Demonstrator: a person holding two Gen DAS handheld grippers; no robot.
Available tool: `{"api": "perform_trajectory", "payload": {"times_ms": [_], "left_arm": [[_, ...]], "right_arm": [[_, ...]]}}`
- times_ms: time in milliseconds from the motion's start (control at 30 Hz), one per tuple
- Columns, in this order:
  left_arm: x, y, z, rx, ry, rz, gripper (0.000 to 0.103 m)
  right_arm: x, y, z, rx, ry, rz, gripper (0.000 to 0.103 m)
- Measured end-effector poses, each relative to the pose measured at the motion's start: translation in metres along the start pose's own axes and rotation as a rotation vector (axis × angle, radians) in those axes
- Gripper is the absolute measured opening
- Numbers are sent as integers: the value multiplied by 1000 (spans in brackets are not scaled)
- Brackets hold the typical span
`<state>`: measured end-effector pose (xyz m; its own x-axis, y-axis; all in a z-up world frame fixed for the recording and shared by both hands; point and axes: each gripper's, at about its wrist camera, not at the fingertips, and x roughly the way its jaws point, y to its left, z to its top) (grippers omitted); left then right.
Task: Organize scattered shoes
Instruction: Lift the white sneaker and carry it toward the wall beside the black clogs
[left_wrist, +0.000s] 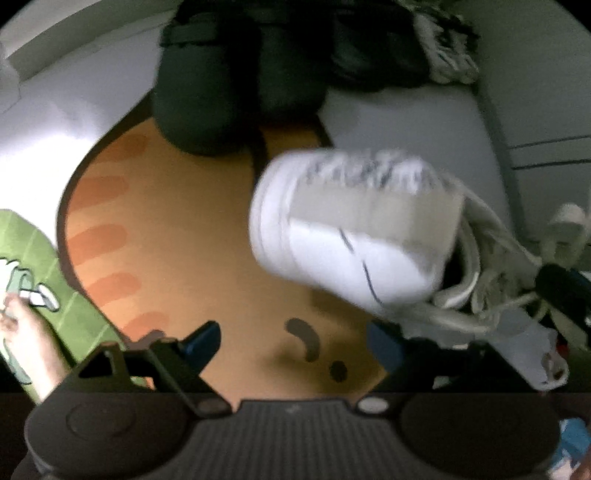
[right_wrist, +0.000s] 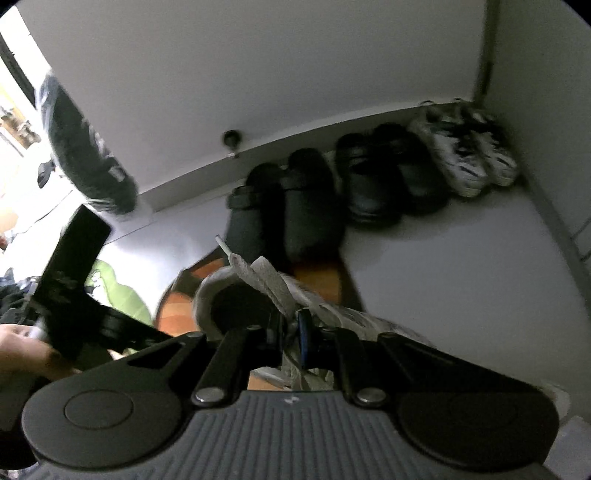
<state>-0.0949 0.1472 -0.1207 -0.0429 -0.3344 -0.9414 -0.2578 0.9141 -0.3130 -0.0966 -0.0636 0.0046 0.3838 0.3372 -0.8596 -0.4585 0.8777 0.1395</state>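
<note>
A white sneaker (left_wrist: 354, 229) hangs in the air over an orange rug (left_wrist: 184, 240), toe to the left. My right gripper (right_wrist: 291, 332) is shut on its tongue and laces (right_wrist: 266, 280), beside the dark shoe opening. In the left wrist view that gripper (left_wrist: 557, 288) shows at the sneaker's right end among the loose laces. My left gripper (left_wrist: 291, 345) stands open below and left of the sneaker, with only rug between its blue-padded fingers. Along the wall sit a pair of black clogs (right_wrist: 288, 210), a second black pair (right_wrist: 388, 177) and a pair of white-and-black patterned sneakers (right_wrist: 469, 155).
A green mat (left_wrist: 55, 295) lies left of the rug, with a person's hand (left_wrist: 26, 332) over it. A dark fuzzy shoe (right_wrist: 85, 147) rests by the wall at far left, near a door stop (right_wrist: 231, 140). Pale floor (right_wrist: 461, 277) spreads in front of the row to the corner.
</note>
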Motion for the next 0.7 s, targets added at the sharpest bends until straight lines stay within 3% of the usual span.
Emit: {"api": "perform_trajectory", "payload": {"times_ms": [167,400,700], "left_arm": [[-5,26,4,-79,0,40,89],[-8,82,7,-200,-13,-3,89],[-16,136,14,-345,-82,-5,89]], "right_arm": [[17,34,13,-47,-1,50,9],[40,78,25,-50,7,110,9],[71,117,40,-18,-4,107,9]]}}
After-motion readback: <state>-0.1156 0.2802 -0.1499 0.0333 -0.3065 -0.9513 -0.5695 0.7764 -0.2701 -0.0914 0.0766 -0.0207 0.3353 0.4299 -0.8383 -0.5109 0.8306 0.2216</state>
